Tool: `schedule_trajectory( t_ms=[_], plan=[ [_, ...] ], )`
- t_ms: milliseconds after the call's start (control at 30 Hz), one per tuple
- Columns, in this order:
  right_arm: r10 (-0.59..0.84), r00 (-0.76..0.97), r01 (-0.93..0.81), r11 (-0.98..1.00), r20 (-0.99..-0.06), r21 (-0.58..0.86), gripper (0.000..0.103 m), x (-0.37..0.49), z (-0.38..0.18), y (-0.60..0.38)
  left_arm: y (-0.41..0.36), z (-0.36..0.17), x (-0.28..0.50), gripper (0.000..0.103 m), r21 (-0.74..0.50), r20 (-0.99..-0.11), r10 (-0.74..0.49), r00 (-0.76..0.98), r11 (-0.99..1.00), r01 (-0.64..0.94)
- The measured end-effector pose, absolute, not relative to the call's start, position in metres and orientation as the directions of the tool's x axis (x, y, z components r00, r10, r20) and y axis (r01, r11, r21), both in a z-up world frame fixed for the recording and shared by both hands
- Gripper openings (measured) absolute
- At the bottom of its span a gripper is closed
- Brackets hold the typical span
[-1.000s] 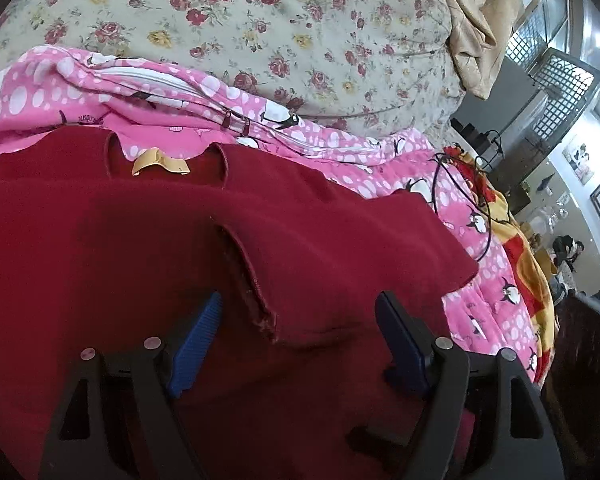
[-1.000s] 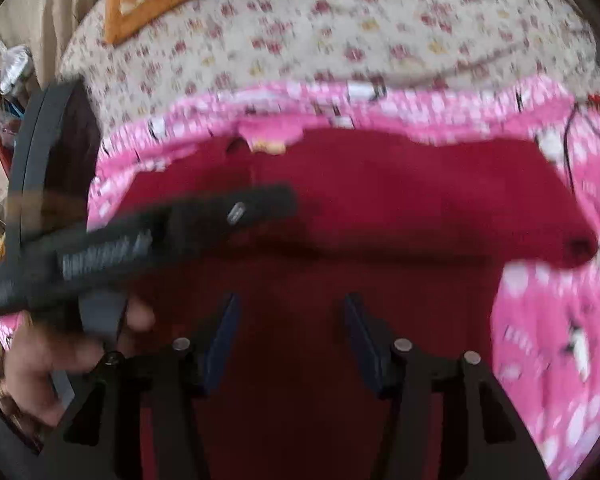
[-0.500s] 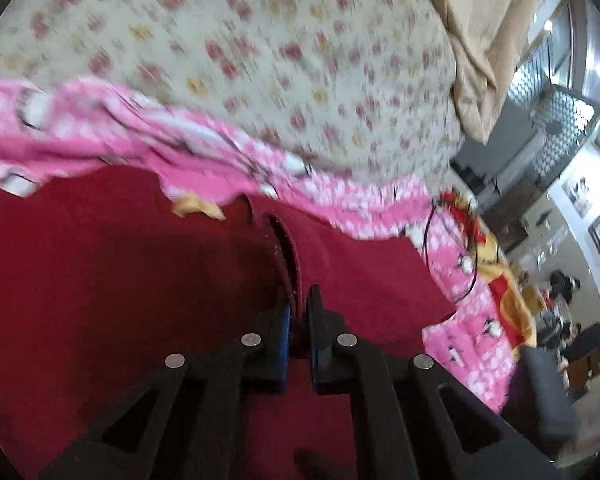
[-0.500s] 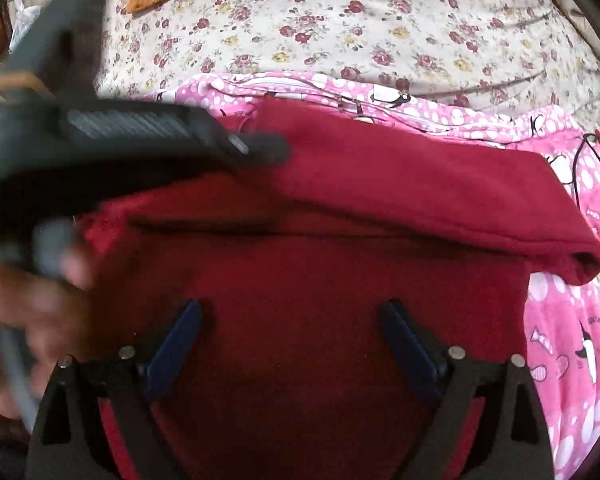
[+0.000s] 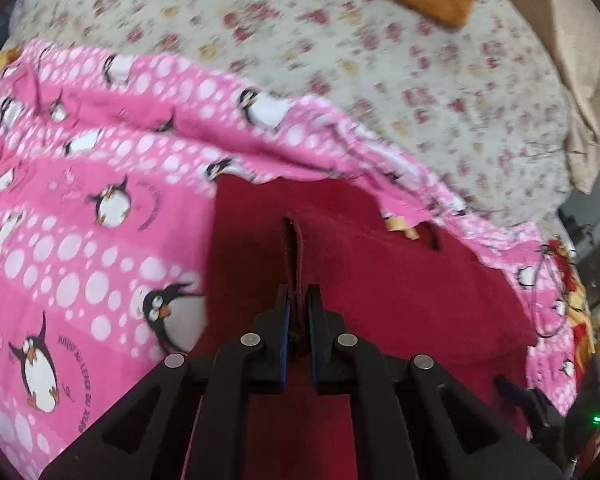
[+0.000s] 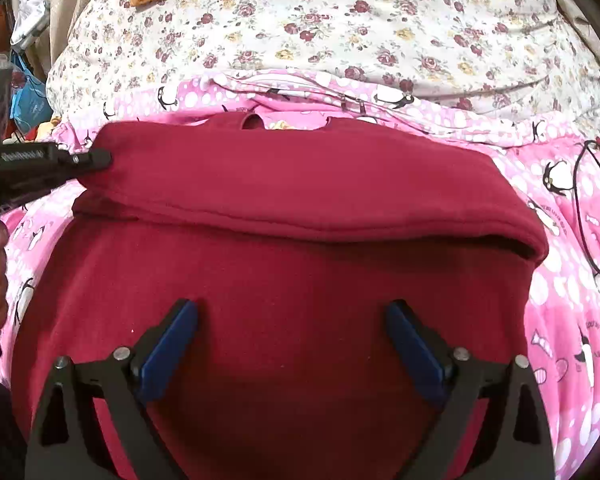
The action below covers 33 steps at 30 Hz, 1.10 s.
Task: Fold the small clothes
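On the pink penguin blanket (image 6: 572, 216) lies my red garment (image 6: 284, 280), its far part folded over toward me in a thick band. My left gripper (image 5: 298, 300) has its tongs pinched narrow on a ridge of the red cloth; from the right wrist view it grips the fold's left corner. My right gripper (image 6: 292, 312) hovers over the near part, tongs spread wide. Beyond is the floral bedsheet (image 6: 340, 20).

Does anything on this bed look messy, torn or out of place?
Nothing looks torn or spilled. One oddity: a thin black cable lies looped on the pink penguin blanket, right of the red garment. The floral sheet looks ordinary.
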State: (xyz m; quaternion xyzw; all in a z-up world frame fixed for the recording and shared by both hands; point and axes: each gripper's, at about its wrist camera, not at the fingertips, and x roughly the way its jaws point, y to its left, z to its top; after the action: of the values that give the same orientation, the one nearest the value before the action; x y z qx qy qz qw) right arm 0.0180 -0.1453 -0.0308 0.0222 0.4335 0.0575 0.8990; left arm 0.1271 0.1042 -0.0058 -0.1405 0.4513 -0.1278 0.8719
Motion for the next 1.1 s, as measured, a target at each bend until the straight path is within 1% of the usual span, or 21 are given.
schedule_trajectory(
  t_ms=[67,167,233,333,367,400,467,500,533,567,667,700,767,833,900,1000,1067,1100],
  plan=[
    [0.124,0.615,-0.085,0.992,-0.779,0.091,0.098,0.018,-0.031,-0.146,0.102,-0.013,0.128,0.0,-0.337,-0.772,-0.324,0.548,0.938,0.079],
    [0.132,0.607,-0.085,0.991,-0.784,0.101,0.097,0.02,-0.028,-0.148,0.103,-0.011,0.124,0.0,-0.327,-0.77,-0.309,0.558,0.942,0.07],
    [0.15,0.608,-0.079,0.989,-0.78,0.128,0.091,0.02,-0.02,-0.154,0.104,-0.004,0.12,0.0,-0.3,-0.761,-0.271,0.589,0.953,0.052],
    [0.16,0.673,-0.05,0.984,-0.722,0.172,0.087,0.02,0.006,-0.175,0.115,0.011,0.113,0.003,-0.267,-0.723,-0.195,0.663,0.964,-0.007],
    [0.145,0.696,-0.037,0.985,-0.703,0.166,0.087,0.02,0.013,-0.182,0.117,0.015,0.112,0.004,-0.261,-0.713,-0.179,0.678,0.965,-0.02],
    [0.106,0.729,-0.006,0.989,-0.676,0.148,0.083,0.022,0.026,-0.194,0.116,0.018,0.111,0.004,-0.263,-0.699,-0.177,0.693,0.965,-0.019],
    [0.028,0.757,0.07,0.99,-0.653,0.124,0.06,0.031,0.04,-0.221,0.105,0.022,0.113,0.004,-0.285,-0.674,-0.244,0.697,0.957,0.059],
    [0.021,0.748,0.085,0.988,-0.664,0.127,0.036,0.038,0.041,-0.231,0.095,0.022,0.114,0.004,-0.281,-0.672,-0.274,0.687,0.954,0.105],
    [0.03,0.73,0.091,0.986,-0.683,0.141,0.017,0.047,0.038,-0.242,0.082,0.019,0.116,0.004,-0.269,-0.678,-0.3,0.671,0.951,0.153],
    [0.052,0.705,0.092,0.982,-0.708,0.165,0.014,0.058,0.03,-0.253,0.073,0.015,0.118,0.004,-0.25,-0.695,-0.302,0.652,0.952,0.175],
    [0.064,0.604,0.088,0.985,-0.794,0.146,0.01,0.078,0.0,-0.262,0.057,-0.019,0.13,0.004,-0.156,-0.815,-0.223,0.534,0.973,0.167],
    [0.061,0.577,0.089,0.986,-0.814,0.138,0.01,0.081,-0.009,-0.262,0.059,-0.021,0.128,0.004,-0.158,-0.804,-0.224,0.55,0.973,0.166],
    [0.06,0.577,0.062,0.991,-0.814,0.117,0.01,0.081,-0.014,-0.261,0.06,-0.017,0.127,0.004,-0.167,-0.81,-0.218,0.545,0.976,0.143],
    [0.074,0.568,0.061,0.989,-0.819,0.131,0.01,0.081,-0.013,-0.263,0.063,-0.013,0.124,0.004,-0.173,-0.8,-0.213,0.56,0.977,0.125],
    [0.092,0.59,0.102,0.977,-0.802,0.187,0.009,0.081,-0.004,-0.272,0.061,-0.006,0.122,0.004,-0.165,-0.781,-0.204,0.591,0.979,0.119],
    [0.044,0.69,0.111,0.98,-0.723,0.166,0.01,0.086,0.019,-0.273,0.056,-0.003,0.129,0.004,-0.164,-0.752,-0.208,0.626,0.978,0.128],
    [0.075,0.71,0.085,0.978,-0.701,0.191,0.009,0.1,0.019,-0.269,0.051,-0.012,0.137,0.004,-0.153,-0.77,-0.194,0.607,0.981,0.119],
    [0.076,0.704,0.076,0.98,-0.706,0.182,0.009,0.11,0.014,-0.266,0.05,-0.021,0.141,0.005,-0.149,-0.792,-0.185,0.582,0.983,0.111]
  ],
)
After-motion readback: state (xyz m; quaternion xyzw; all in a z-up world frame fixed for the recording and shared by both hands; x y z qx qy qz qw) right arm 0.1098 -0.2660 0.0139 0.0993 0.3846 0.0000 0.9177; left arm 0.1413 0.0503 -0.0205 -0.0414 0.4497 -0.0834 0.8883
